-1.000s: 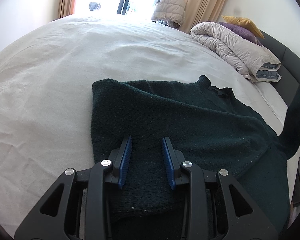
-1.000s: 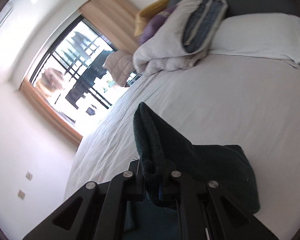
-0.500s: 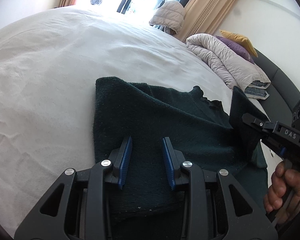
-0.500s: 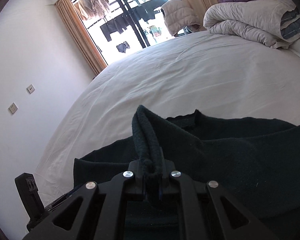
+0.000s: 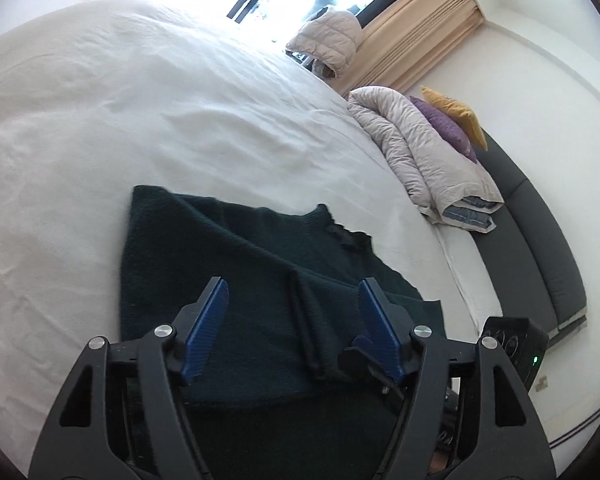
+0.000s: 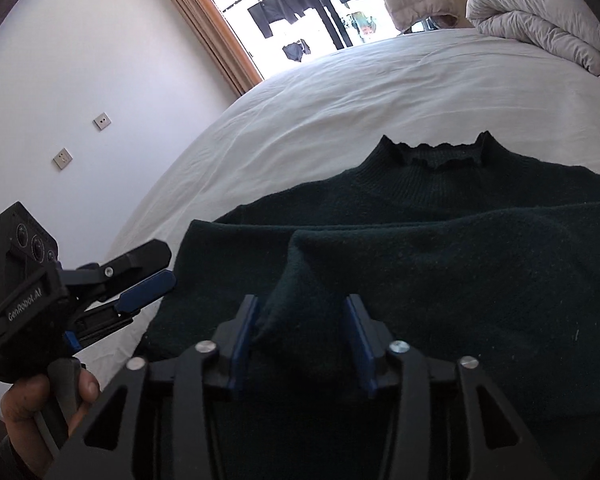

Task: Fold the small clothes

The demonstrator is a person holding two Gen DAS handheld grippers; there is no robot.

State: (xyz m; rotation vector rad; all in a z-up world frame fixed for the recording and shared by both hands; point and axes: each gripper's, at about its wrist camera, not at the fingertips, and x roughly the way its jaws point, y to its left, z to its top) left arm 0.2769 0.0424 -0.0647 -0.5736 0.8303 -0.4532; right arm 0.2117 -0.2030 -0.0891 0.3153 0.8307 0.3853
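Observation:
A dark green knit sweater [image 5: 236, 264] lies flat on the white bed [image 5: 140, 120], its scalloped collar [image 6: 436, 156] pointing away. One sleeve [image 6: 440, 236] is folded across the body. Its cuff end [image 6: 300, 264] lies loose between the jaws of my right gripper [image 6: 301, 300], which are opening and do not press it. My left gripper [image 5: 293, 286] hovers just above the sweater's lower body, jaws also opening, with a ridge of cloth [image 5: 312, 320] below them. In the right wrist view the left gripper [image 6: 165, 264] shows at the sweater's left edge, held by a hand [image 6: 48, 396].
A rolled pale duvet [image 5: 420, 160] with purple and yellow cushions sits at the bed's head by a dark headboard [image 5: 540, 248]. A padded jacket [image 5: 328, 40] hangs near the bright window and curtains. The right gripper's camera housing [image 5: 516, 344] is close beside my left gripper.
The right gripper swung the sleeve in over the sweater's body, came down and let it go. Both pairs of jaws spread wider. The left gripper lifted a little and rolled.

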